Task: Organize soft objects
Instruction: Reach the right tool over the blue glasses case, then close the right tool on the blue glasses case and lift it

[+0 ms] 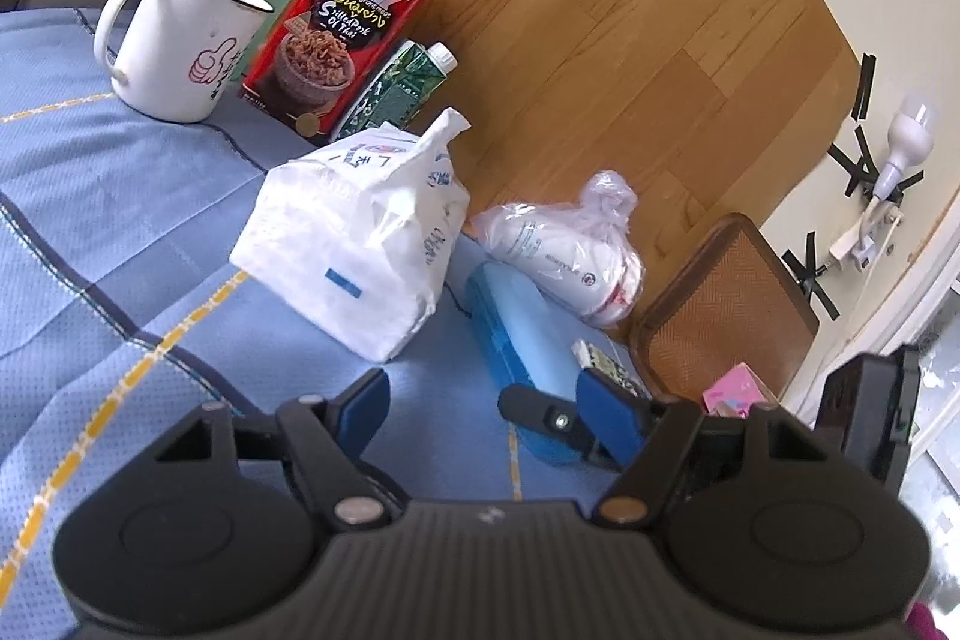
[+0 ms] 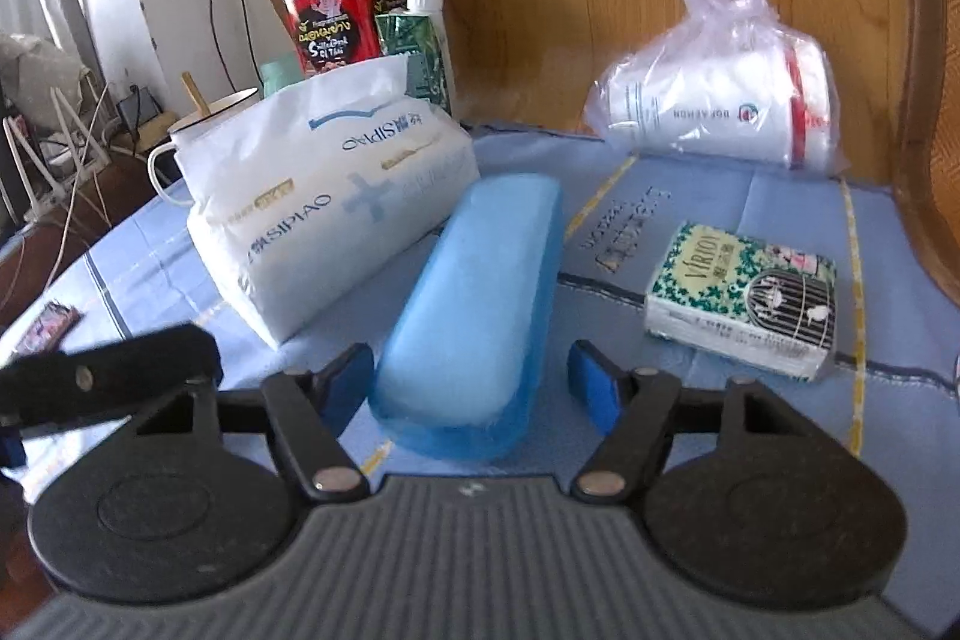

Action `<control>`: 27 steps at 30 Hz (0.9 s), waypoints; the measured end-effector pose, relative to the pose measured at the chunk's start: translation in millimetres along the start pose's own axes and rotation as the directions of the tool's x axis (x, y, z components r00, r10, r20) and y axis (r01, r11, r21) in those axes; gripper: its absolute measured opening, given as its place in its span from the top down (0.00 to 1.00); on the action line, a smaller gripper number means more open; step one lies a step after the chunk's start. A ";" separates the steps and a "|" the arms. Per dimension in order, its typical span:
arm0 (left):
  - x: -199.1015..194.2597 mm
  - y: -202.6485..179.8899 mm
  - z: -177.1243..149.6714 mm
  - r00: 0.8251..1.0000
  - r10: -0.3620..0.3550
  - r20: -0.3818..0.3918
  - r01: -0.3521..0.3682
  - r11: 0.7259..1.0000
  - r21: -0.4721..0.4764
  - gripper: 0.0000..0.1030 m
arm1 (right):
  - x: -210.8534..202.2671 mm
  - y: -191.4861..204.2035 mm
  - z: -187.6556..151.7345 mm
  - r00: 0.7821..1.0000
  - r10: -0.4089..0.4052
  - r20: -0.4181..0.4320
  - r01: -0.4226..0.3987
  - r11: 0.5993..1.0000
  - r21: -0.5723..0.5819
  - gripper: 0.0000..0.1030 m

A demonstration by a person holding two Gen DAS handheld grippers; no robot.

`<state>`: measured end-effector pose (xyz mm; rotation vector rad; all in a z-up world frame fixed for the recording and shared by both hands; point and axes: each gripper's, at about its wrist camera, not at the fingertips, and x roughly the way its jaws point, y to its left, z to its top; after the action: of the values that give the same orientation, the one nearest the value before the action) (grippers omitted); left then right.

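Right gripper (image 2: 471, 379) jaws apart, straddling the near end of the blue oblong case (image 2: 474, 316); a gap shows at each pad, nothing gripped. Case lies lengthwise on the blue cloth (image 2: 720, 220), pointing away from the fingers.

Left gripper (image 1: 480, 409) jaws apart and empty over bare cloth; the white tissue pack (image 1: 354, 244) sits just ahead, apart from its fingers.

Tissue pack lies just left of the case, close or touching, can't tell. Behind it: white mug (image 1: 180, 46) with a gold spoon, red tin (image 1: 348, 28), green carton (image 1: 396, 88). Bagged paper cups (image 2: 720, 100) at the far right edge.

Only the right view shows the small tissue packet (image 2: 744, 298) whole and the router and cables on the floor. Only the left view shows the wicker chair back (image 1: 720, 304) and a pink box (image 1: 735, 391).
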<state>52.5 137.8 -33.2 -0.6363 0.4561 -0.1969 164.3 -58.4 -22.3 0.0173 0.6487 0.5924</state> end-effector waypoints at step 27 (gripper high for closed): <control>38.9 -96.5 -39.2 0.939 -0.198 -0.282 0.256 0.948 0.187 0.22 | -224.0 -85.6 -131.2 0.973 -0.232 0.012 0.232 0.970 -0.066 0.34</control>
<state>64.7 28.6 -15.6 -0.4435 0.6031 -0.5510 -10.0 -269.0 -18.1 -0.1192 0.6157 0.3875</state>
